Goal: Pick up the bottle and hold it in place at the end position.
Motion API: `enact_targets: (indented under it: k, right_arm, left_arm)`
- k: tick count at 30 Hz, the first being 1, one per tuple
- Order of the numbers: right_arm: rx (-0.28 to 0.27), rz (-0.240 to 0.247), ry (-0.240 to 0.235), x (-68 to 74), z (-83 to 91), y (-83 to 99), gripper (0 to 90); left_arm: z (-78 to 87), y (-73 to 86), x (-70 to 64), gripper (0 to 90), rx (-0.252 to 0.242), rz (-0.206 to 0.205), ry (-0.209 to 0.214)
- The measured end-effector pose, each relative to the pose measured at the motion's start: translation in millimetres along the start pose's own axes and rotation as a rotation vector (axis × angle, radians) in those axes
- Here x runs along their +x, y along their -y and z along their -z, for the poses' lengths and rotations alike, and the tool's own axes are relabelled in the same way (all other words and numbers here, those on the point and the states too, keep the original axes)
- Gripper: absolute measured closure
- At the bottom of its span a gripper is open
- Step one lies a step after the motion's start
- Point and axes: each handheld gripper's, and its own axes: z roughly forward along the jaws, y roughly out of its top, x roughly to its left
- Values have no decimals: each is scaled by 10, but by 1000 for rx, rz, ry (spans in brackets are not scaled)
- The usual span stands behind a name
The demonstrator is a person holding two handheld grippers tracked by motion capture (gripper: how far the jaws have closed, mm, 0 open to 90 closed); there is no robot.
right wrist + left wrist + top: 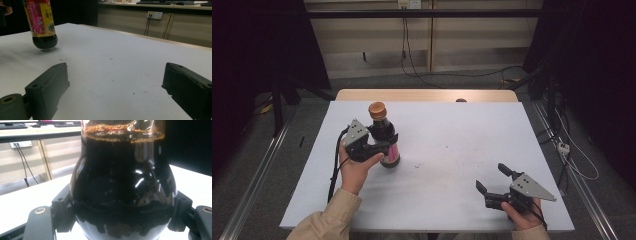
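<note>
A dark soy sauce bottle (383,131) with an orange cap (377,109) and a pink and yellow label stands out at the table's left centre. My left gripper (387,142) is shut on its wide lower body, and in the left gripper view the jaws press both sides of the dark glass (122,182). In the right gripper view the bottle (42,22) leans slightly, its base just above the white tabletop over a faint shadow. My right gripper (492,177) lies low near the front right edge, its jaws wide open with nothing between them (115,82).
The white table top (452,130) has a few dark specks (417,164) near its middle. A small dark object (460,100) sits on the wooden far edge. Cables run over the floor behind and to the right of the table.
</note>
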Motion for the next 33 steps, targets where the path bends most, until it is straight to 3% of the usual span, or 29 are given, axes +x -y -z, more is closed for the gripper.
enact_targets:
  k: [3, 19, 33]
  right_arm:
    - [1, 0, 0, -2, 1, 2, 57]
    - [2, -3, 3, -9, 2, 6, 56]
    - [-1, -2, 7, -17, 9, 7, 56]
  left_arm:
    - [-48, -10, -21, 259, 5, 15, 9]
    - [-335, -124, -109, 258, 11, -7, 38]
    - [-586, -236, -206, 258, 8, -52, 69]
